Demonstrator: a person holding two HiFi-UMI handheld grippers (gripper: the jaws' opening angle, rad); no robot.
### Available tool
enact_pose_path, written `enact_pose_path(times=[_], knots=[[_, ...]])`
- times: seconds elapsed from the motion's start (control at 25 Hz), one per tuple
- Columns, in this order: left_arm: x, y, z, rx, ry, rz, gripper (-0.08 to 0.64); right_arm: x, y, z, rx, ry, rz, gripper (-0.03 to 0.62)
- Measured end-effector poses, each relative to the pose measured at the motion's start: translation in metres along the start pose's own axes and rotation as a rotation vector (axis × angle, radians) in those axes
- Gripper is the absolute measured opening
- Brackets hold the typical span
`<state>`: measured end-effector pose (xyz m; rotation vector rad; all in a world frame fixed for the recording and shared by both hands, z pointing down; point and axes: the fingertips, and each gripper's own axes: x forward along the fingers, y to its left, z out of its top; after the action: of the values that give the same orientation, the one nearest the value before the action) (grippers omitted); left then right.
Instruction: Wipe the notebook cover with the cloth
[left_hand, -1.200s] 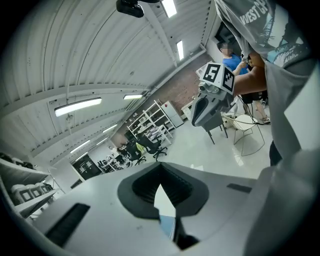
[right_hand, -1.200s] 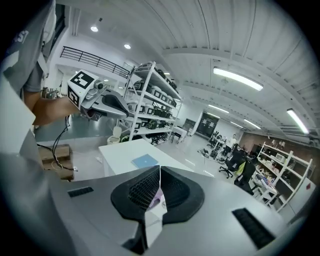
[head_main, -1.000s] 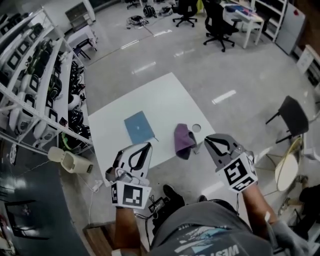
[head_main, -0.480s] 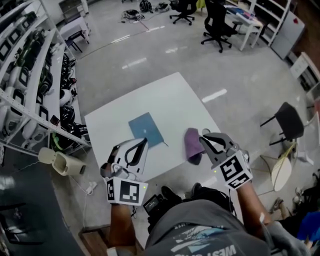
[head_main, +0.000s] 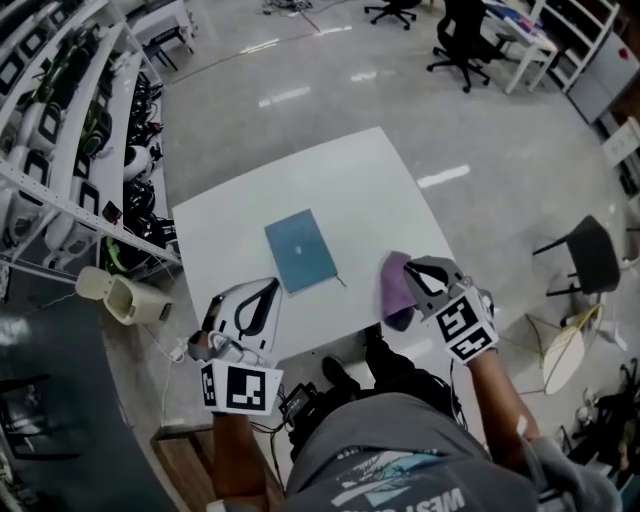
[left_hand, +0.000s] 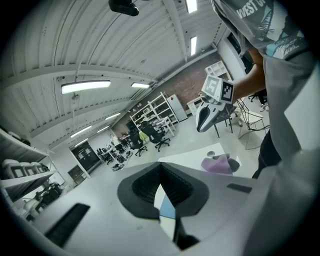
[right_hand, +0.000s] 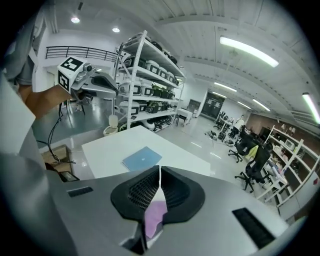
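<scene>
A blue notebook lies flat near the middle of the white table; it also shows in the right gripper view. A crumpled purple cloth lies to its right near the table's front edge. My right gripper hovers just above the cloth's near side, shut and empty; the cloth shows through the slit between its jaws. My left gripper is over the front edge, short of the notebook, shut with nothing in it. From the left gripper the cloth is at the right.
Metal shelves full of gear run along the table's left side, with a beige bin on the floor by them. A black chair stands to the right, office chairs far behind. Cables lie at my feet.
Both grippers have moved forward and down toward the table. The right one now reaches over the cloth, the left one over the front edge. Both sets of jaws stayed shut.
</scene>
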<state>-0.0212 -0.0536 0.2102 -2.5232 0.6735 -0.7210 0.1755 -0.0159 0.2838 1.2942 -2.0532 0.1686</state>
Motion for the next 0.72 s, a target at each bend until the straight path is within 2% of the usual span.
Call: enact_pose_path(times=[0.24,0.56,0.72], knots=[[0.023,0.002,-0.025,-0.051,0.079,0.014,0.000,0.053,-0.009,-0.041,0.038,0.073,0.112,0.043],[0.054,-0.020,-0.062,-0.133,0.170,-0.019,0.000,0.109,0.005,-0.121,0.127,0.229,0.239,0.175],[0.065,-0.036,-0.079,-0.168,0.202,-0.025,0.000,0.127,0.016,-0.159,0.154,0.292,0.276,0.201]])
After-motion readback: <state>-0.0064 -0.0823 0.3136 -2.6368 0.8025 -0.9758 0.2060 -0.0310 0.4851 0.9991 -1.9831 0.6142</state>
